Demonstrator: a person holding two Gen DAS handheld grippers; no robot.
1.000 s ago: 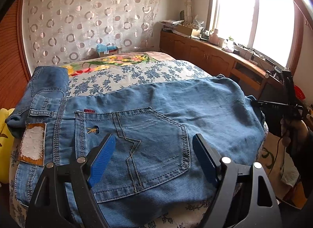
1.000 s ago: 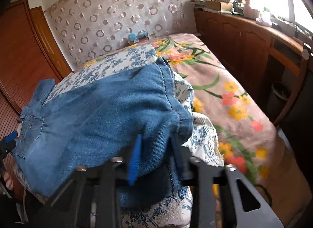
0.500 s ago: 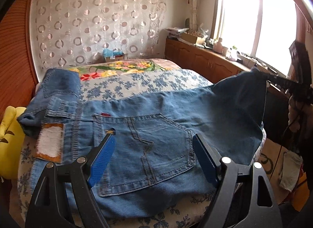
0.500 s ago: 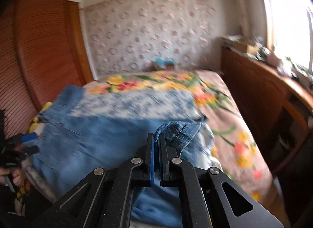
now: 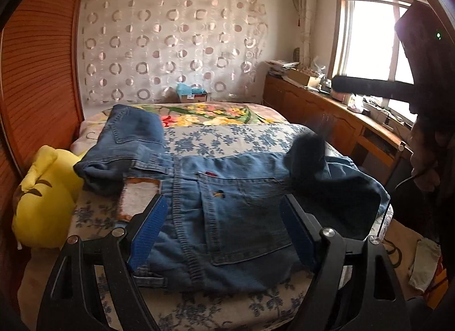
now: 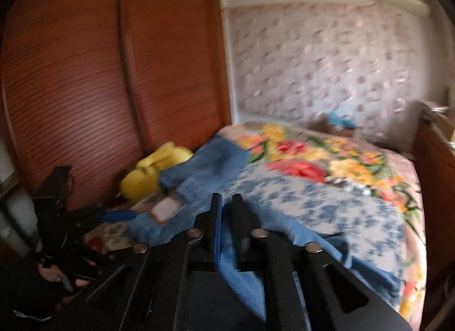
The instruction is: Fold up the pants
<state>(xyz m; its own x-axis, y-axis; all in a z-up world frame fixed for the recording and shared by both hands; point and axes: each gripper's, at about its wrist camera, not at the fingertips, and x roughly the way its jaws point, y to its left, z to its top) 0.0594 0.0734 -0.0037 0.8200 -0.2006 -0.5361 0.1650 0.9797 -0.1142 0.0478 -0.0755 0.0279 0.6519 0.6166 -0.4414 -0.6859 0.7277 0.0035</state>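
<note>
Blue jeans (image 5: 244,211) lie across the near end of a bed (image 5: 227,137), back pocket up, waistband towards a yellow cushion (image 5: 42,203). One leg is turned back over the seat, its dark end (image 5: 307,157) raised and blurred. A second piece of denim (image 5: 128,137) lies folded beside the cushion.

Left gripper (image 5: 224,228): fingers wide apart above the pocket, touching nothing. It also appears at the left edge of the right wrist view (image 6: 113,215).

Right gripper (image 6: 226,214): jaws have just been opening; a narrow gap shows between the fingers, with denim visible in it (whether the pads still press the cloth cannot be told through the blur). A hand (image 5: 426,160) carries it at the right edge of the left wrist view.
</note>
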